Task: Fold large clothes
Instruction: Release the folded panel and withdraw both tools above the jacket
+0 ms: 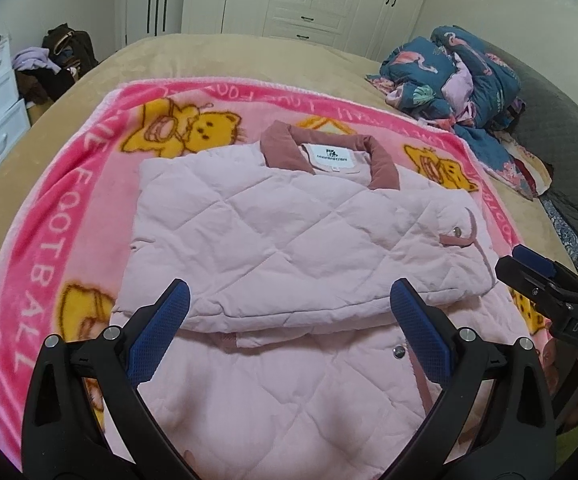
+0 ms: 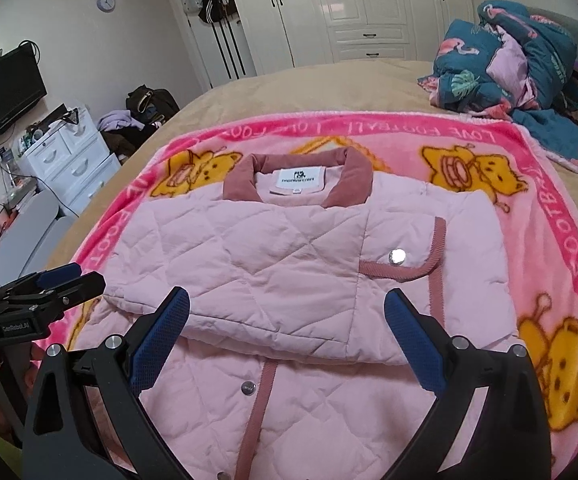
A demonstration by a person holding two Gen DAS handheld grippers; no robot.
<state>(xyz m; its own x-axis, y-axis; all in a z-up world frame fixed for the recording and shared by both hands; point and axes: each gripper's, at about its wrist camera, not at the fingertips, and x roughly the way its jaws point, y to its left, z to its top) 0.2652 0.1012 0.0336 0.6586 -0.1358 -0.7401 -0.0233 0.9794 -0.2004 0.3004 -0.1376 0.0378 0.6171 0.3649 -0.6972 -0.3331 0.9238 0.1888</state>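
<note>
The left tool is hovering over the near half of the pink quilted jacket, its two blue-padded fingers spread wide with nothing between them. The right tool is hovering over the same jacket too, spread just as wide and holding nothing. Each tool is showing at the edge of the other's view, right of the jacket in the left wrist view and left of it in the right wrist view; there the blue pads are lying close together, but I cannot tell the gap from that angle.

The jacket is lying in the middle of a fleecy pink cartoon-bear blanket that is spread over the tan bed. Its fabric is puffy, stitched in large diamonds, with a dusty-rose ribbed collar at the far end and a white label inside it. Its sleeves are lying folded across the chest as a thick rectangular slab, its near edge sitting just ahead of both tools. Rose ribbed piping and silver snap buttons are running down the front.

Blanket border is showing on both sides of the jacket and beyond the collar. A crumpled teal flamingo-print duvet is sitting well apart from the jacket, beyond its far right corner.
</note>
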